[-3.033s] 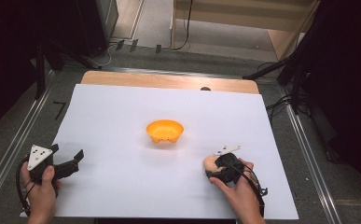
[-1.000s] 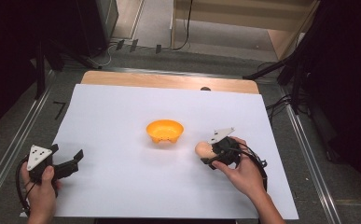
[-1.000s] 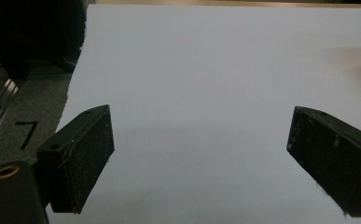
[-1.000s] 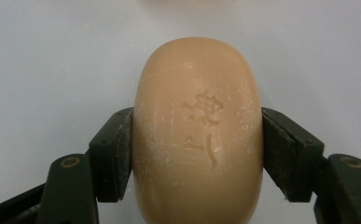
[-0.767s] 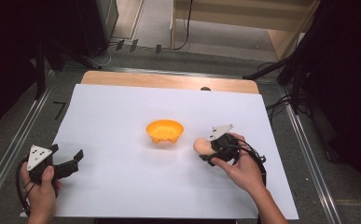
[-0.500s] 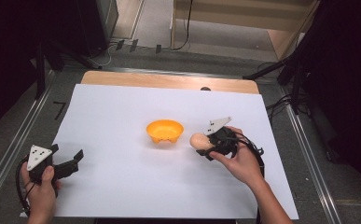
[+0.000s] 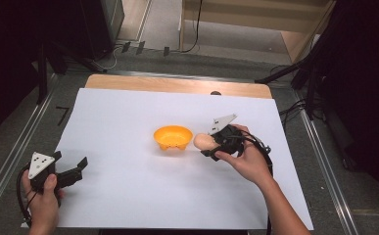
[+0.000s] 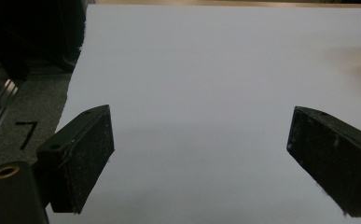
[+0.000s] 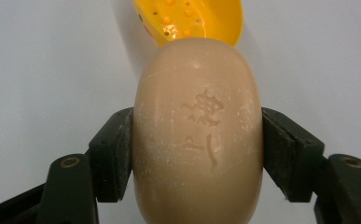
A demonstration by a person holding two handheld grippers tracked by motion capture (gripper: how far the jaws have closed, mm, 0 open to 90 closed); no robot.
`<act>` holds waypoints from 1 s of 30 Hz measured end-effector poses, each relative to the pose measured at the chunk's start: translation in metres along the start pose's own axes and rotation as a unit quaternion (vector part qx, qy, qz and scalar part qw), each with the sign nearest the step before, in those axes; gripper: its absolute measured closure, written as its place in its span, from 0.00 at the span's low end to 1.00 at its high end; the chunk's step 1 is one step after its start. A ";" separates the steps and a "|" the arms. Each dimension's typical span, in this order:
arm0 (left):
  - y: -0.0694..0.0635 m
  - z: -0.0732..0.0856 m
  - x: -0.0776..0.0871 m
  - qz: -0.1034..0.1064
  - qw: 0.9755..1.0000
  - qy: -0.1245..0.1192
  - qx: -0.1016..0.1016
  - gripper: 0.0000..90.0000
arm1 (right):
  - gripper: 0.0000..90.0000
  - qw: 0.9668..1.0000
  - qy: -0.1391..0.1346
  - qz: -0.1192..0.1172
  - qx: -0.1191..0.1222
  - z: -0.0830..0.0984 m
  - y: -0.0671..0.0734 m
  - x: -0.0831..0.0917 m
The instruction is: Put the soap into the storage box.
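Two tongs are working over a worktop (image 7: 128, 205) covered by a white sheet. The right tongs (image 7: 207, 143) are pinching a beige bar of soap (image 7: 202, 141), their black jaws pressing on its two long sides, as the right gripper view is showing with the soap (image 9: 197, 130) standing between them and an embossed mark facing the camera. The soap is hanging just beside the right rim of an orange perforated soap dish (image 7: 173, 137), which is sitting near the middle of the sheet; in the right gripper view the dish (image 9: 192, 18) is lying just beyond the bar. The left tongs (image 7: 77, 169) are resting at the sheet's near left corner, well apart from the dish, with jaws spread wide and nothing between them.
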State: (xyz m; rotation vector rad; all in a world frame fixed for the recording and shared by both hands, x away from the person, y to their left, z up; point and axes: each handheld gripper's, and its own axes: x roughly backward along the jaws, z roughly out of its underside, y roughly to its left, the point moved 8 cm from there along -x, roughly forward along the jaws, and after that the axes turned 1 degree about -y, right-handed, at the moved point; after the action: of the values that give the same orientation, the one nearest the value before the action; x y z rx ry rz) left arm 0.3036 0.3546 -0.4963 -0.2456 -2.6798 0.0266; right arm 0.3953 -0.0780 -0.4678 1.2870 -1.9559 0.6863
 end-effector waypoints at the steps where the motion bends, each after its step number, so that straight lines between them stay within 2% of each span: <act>1: 0.000 0.000 0.000 0.000 1.000 0.000 0.000 0.09 | 0.37 1.000 0.000 0.001 0.004 -0.002 -0.001 -0.001; 5: 0.000 0.000 0.000 0.000 1.000 0.000 0.000 0.09 | 0.37 1.000 -0.009 -0.007 0.004 -0.010 -0.002 -0.001; 12: 0.000 0.000 0.000 0.000 1.000 0.000 0.001 0.09 | 0.37 0.999 -0.019 -0.016 0.020 -0.024 -0.005 -0.003; 21: 0.000 0.000 0.000 0.000 1.000 0.000 0.001 0.09 | 0.37 0.998 -0.017 -0.027 0.050 -0.040 -0.006 -0.012; 24: 0.000 0.000 0.000 0.000 1.000 0.000 0.000 0.09 | 0.37 0.998 -0.015 -0.029 0.047 -0.045 -0.006 -0.015; 30: 0.000 0.000 0.000 0.000 1.000 0.000 0.001 0.09 | 0.37 0.998 -0.015 -0.033 0.056 -0.055 -0.006 -0.022</act>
State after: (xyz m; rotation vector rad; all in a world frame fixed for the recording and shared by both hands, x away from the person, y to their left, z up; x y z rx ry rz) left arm 0.3035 0.3548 -0.4963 -0.2458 -2.6800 0.0282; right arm 0.4214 -0.0273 -0.4500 1.4301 -1.9138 0.7568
